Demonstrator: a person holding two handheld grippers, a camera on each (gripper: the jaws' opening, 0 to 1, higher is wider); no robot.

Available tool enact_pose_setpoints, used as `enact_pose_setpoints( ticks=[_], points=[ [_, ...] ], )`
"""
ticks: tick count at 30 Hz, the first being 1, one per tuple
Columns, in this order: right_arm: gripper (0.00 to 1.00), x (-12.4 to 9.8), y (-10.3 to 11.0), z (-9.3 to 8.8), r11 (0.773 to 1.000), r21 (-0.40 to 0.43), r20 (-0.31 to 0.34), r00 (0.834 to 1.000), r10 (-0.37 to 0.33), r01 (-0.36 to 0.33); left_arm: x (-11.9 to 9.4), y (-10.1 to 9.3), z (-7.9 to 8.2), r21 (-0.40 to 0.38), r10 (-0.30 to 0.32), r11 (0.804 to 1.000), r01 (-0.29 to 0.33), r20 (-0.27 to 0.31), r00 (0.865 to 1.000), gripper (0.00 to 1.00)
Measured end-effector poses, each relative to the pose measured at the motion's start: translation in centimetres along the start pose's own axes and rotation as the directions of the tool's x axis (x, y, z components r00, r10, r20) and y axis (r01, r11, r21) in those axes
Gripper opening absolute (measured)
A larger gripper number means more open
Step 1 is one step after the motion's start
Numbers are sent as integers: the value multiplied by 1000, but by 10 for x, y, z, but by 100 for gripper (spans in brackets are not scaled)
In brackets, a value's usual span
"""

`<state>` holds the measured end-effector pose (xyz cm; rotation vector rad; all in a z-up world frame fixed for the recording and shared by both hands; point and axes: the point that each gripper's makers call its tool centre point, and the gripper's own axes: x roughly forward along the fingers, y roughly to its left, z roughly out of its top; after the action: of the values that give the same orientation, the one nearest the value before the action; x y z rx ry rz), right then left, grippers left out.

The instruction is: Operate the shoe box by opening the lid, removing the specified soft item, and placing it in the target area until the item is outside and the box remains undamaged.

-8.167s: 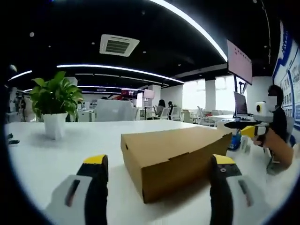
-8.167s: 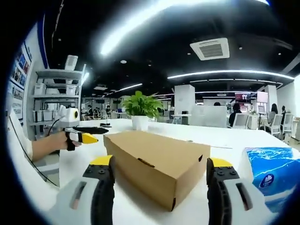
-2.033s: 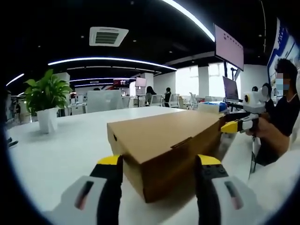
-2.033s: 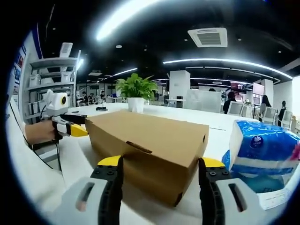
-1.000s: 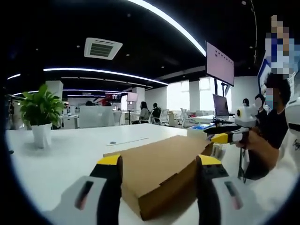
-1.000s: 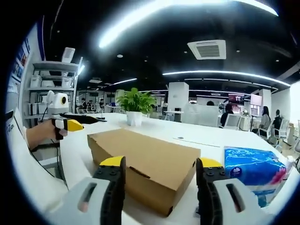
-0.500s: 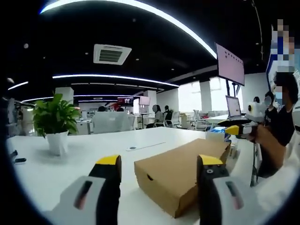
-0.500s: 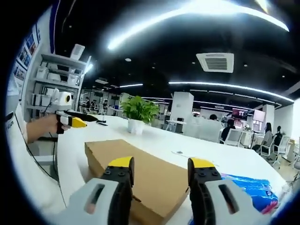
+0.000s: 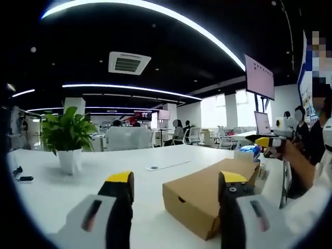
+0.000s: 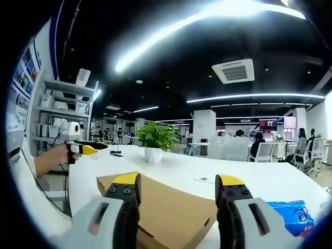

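Still lidded, matte rectangular cardboard shoe box (image 9: 207, 199) on glossy white table (image 9: 78, 194).

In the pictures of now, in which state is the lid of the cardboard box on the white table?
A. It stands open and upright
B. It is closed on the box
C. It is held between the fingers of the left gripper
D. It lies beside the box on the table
B: the cardboard box shows a flat closed top, its lid down.
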<state>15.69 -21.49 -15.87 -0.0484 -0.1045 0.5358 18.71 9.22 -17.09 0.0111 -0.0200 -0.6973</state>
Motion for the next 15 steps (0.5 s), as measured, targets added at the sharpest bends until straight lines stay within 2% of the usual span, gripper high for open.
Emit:
enact_pose_setpoints(
  ticks=[6,15],
  points=[
    [49,-4,-5,-7,995,-92,-39,998,-49,45,1,-3,-2,-1,-8,1000,8,-5,1000,66],
    [49,-6,-3,-5,995,-88,-32,999,-42,39,2,-9,-4,12,-22,1000,23,-22,1000,65]
  ],
)
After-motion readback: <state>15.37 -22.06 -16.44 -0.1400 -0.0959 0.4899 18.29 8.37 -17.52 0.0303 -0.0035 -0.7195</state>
